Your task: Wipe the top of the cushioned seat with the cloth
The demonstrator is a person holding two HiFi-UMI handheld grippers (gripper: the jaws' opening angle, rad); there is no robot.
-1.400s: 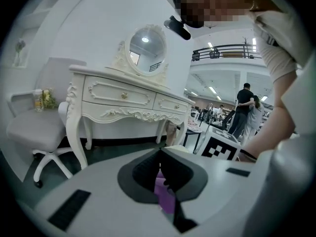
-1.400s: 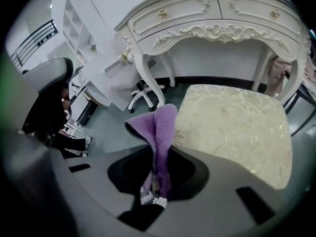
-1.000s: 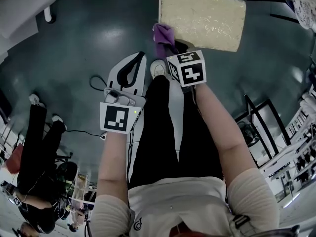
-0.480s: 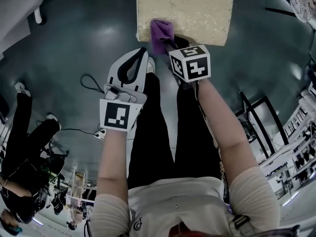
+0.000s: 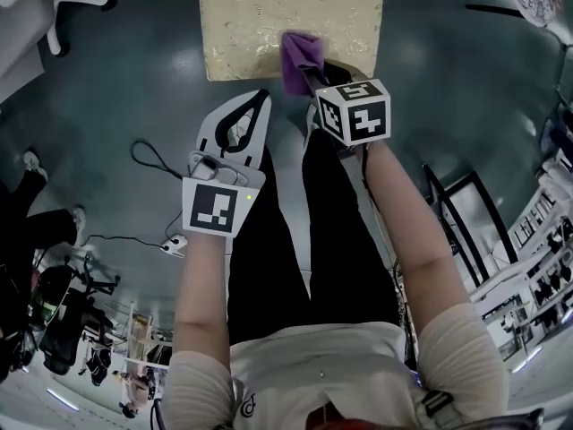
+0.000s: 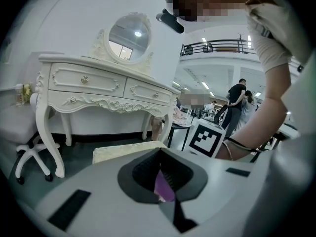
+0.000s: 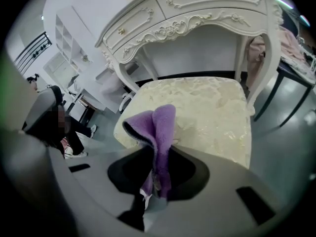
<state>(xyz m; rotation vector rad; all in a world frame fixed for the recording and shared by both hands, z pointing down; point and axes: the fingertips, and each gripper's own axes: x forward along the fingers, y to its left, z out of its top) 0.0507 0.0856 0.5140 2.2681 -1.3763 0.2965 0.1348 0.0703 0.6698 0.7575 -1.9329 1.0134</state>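
The cream cushioned seat [image 5: 269,16] stands on the dark floor just ahead of my legs, and it fills the middle of the right gripper view [image 7: 212,112]. My right gripper [image 5: 311,79] is shut on a folded purple cloth [image 5: 302,54], which rises between its jaws [image 7: 159,127]. The cloth lies over the seat's near edge, right of centre. My left gripper [image 5: 260,101] hangs shut with nothing in it, short of the seat's front edge and left of the cloth. Through its jaws I see the seat [image 6: 123,152] and a bit of the cloth [image 6: 164,186].
A white carved dressing table [image 7: 197,14] with a round mirror [image 6: 129,36] stands right behind the seat. A white chair base [image 5: 67,7] is at the far left. A cable [image 5: 148,155] lies on the floor to my left. Metal racks [image 5: 528,240] line the right.
The seat has come nearer and shifted left in the head view. My right gripper has carried the cloth from beside the seat's corner onto its near edge. The left gripper kept its pose.
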